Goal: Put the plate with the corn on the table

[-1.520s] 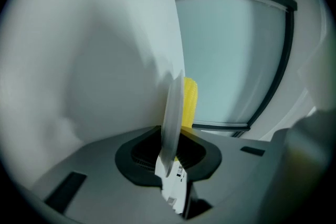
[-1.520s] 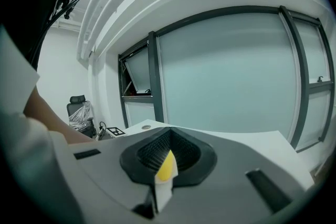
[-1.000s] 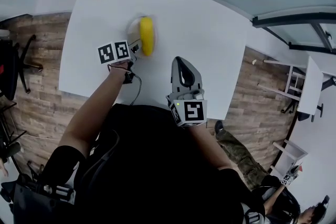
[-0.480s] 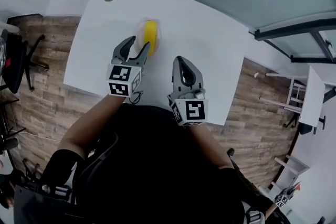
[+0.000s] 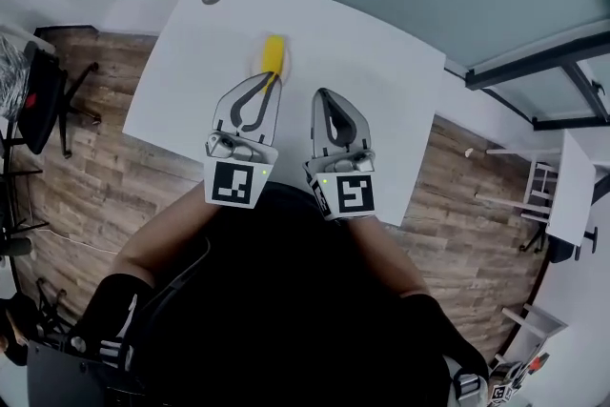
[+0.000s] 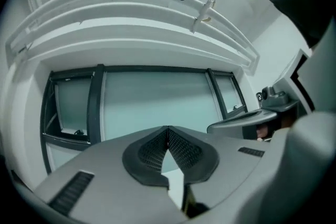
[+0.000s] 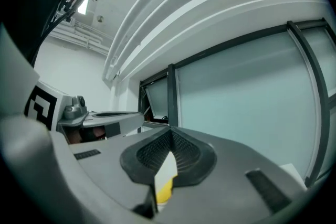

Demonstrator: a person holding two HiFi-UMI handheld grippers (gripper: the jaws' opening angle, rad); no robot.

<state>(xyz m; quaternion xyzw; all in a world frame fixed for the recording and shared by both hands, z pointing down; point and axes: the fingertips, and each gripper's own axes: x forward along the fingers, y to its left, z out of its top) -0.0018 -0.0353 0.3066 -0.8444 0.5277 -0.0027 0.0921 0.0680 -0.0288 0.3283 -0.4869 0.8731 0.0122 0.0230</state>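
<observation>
Fingers (image 6: 147, 155) of the left gripper (image 5: 268, 81) are pressed together with nothing between them, having just been closing. The right gripper (image 5: 323, 96) also has its fingers (image 7: 144, 157) pressed together, and it is empty. Both grippers point level, on the person's side of the plate (image 5: 286, 65), side by side. The plate sits on the white table (image 5: 381, 81) with one yellow corn (image 5: 274, 52) cob lying on it (nothing else shows in it). The placing step looks finished, as neither gripper holds the plate. The next move likely calls only for drawing both grippers away from the plate without knocking it.
</observation>
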